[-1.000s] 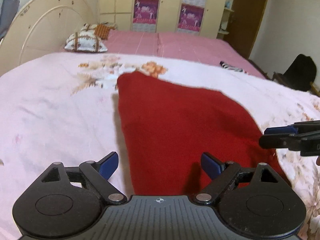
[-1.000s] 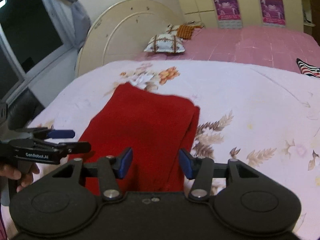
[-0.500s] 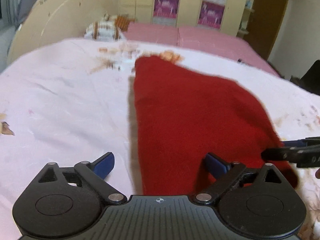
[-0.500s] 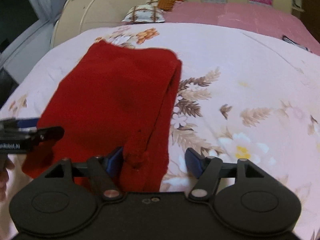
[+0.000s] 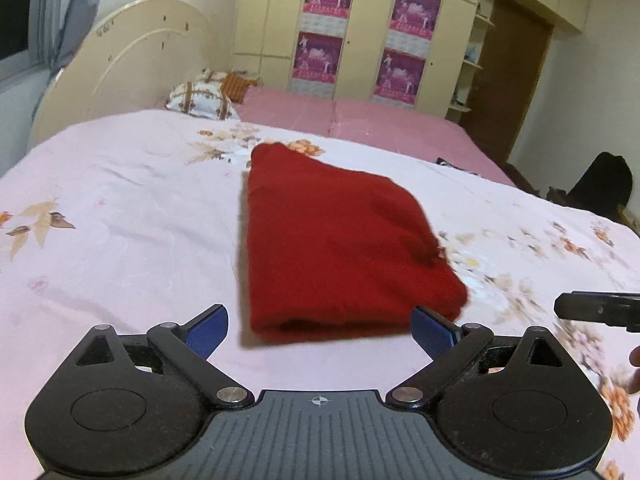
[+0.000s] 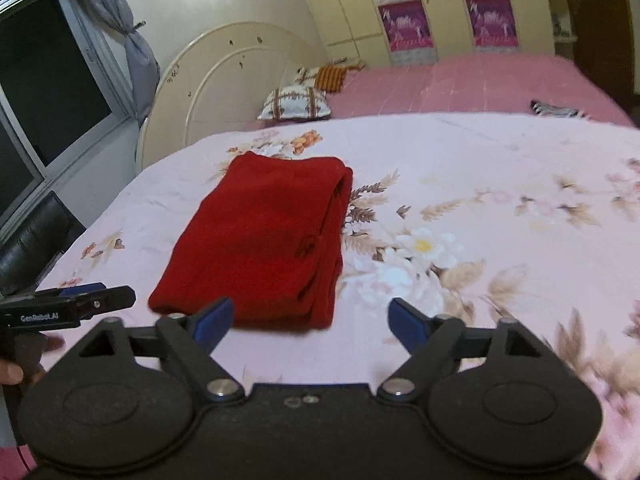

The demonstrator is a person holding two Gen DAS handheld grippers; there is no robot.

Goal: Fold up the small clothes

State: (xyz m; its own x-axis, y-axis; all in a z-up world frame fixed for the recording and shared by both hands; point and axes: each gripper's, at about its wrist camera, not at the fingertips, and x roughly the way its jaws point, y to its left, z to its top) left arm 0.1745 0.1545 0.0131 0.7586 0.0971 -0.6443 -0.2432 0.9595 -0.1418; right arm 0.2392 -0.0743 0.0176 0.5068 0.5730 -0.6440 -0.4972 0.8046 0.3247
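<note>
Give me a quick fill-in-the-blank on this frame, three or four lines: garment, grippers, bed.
1. The folded garment lying on the floral bedspread is ____ in colour.
2. Between the fingers of the left gripper there is ____ held.
3. The patterned pillow sits near the bed's cream ____.
4. The jaws of the right gripper are ____, with no cloth between them.

Missing words: red; nothing; headboard; opening

A: What's your bed [image 5: 120, 208] carrying?
B: A pale floral cover with your folded red garment [image 5: 332, 248] flat on it; 2 pillows [image 5: 200, 98] and a striped item [image 6: 556, 109] rest on the pink sheet [image 5: 360, 124] beyond.
</note>
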